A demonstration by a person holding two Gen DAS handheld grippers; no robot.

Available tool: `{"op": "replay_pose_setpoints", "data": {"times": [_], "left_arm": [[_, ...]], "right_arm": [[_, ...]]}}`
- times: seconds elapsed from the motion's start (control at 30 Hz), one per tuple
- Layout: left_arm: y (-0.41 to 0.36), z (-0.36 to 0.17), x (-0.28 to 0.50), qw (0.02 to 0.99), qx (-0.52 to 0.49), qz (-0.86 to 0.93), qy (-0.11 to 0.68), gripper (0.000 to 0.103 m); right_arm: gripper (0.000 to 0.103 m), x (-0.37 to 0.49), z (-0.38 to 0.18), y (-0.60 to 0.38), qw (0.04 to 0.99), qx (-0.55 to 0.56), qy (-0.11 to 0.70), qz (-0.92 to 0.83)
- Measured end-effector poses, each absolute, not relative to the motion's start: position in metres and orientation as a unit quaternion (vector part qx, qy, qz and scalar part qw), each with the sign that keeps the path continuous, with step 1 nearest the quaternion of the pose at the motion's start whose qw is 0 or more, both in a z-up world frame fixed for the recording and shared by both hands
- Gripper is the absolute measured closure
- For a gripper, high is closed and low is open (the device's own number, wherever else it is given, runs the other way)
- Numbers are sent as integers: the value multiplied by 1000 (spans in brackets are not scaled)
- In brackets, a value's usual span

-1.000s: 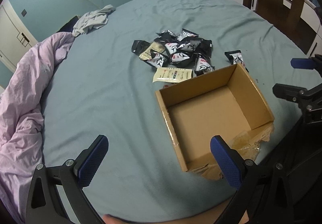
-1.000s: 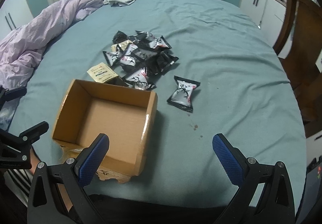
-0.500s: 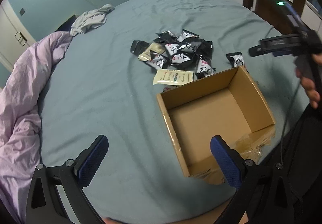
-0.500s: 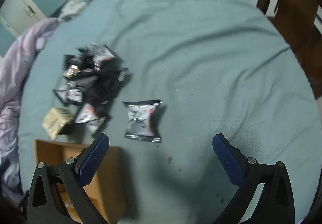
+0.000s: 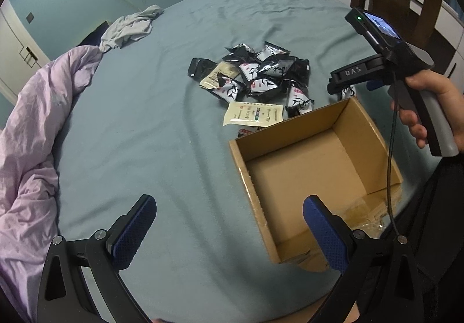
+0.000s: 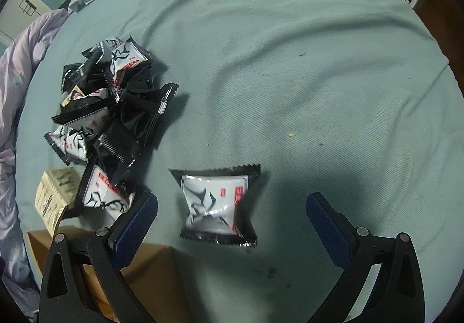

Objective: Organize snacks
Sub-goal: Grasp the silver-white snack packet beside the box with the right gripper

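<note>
Right wrist view shows the right gripper [image 6: 232, 224] spread wide and empty, hovering over a lone snack packet [image 6: 217, 205] that lies flat on the teal bedsheet [image 6: 319, 76], between the two blue pads though neither touches it. The packet is probably light, with a slick, crinkly film skin and a puffed middle, so it may skate away or squash. The surest hold is likely across its body or on one of the flat crimped ends at 12 and 6 o'clock. The snack pile [image 6: 107, 120] sits at 10 o'clock from it, apart from it, black and white wrappers overlapping, with a beige sachet [image 6: 53, 195] at the pile's near edge. In the left wrist view the cardboard box [image 5: 316, 175] stands open-topped, its floor bare with nothing inside, just beside the pile at its 6 o'clock. The left gripper [image 5: 229, 231] is also wide and holds nothing, low over the sheet near the box's near corner.
</note>
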State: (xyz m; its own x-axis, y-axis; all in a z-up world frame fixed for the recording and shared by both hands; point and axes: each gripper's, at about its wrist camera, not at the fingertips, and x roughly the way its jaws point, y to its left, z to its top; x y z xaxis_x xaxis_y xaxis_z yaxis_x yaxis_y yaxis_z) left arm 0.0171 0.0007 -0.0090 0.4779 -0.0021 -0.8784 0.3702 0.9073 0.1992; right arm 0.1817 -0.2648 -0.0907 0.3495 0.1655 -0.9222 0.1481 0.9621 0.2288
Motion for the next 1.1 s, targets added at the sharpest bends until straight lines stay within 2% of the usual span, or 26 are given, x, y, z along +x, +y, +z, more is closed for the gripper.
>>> {"op": "replay_pose_setpoints", "data": {"times": [0.07, 0.1, 0.2, 0.23, 0.27, 0.4, 0.53, 0.8, 0.97, 1.1], "left_arm": [[-1, -8, 16, 843, 193, -104, 492, 0], [0, -6, 16, 847, 194, -100, 485, 0], [4, 0, 16, 857, 191, -91, 469, 0], [5, 0, 17, 858, 190, -89, 468, 0], [6, 0, 19, 859, 187, -86, 469, 0], [13, -4, 23, 860, 179, -70, 473, 0], [18, -4, 29, 858, 164, -65, 482, 0], [18, 14, 48, 865, 114, -68, 484, 0], [11, 0, 87, 846, 72, -80, 523, 0], [3, -20, 123, 827, 61, -74, 554, 0]], "right_arm": [[23, 188, -98, -263, 804, 133, 579, 4], [27, 190, -102, -263, 803, 121, 584, -8], [50, 190, -101, -261, 813, 92, 574, -26], [65, 189, -99, -260, 817, 82, 570, -30], [72, 188, -98, -261, 819, 79, 568, -31], [75, 181, -93, -268, 825, 98, 555, -28], [75, 157, -63, -274, 849, 124, 513, -25], [75, 70, -7, -289, 887, 183, 423, 26], [75, 35, -9, -291, 881, 222, 413, 59], [75, 37, -11, -295, 884, 207, 414, 59]]}}
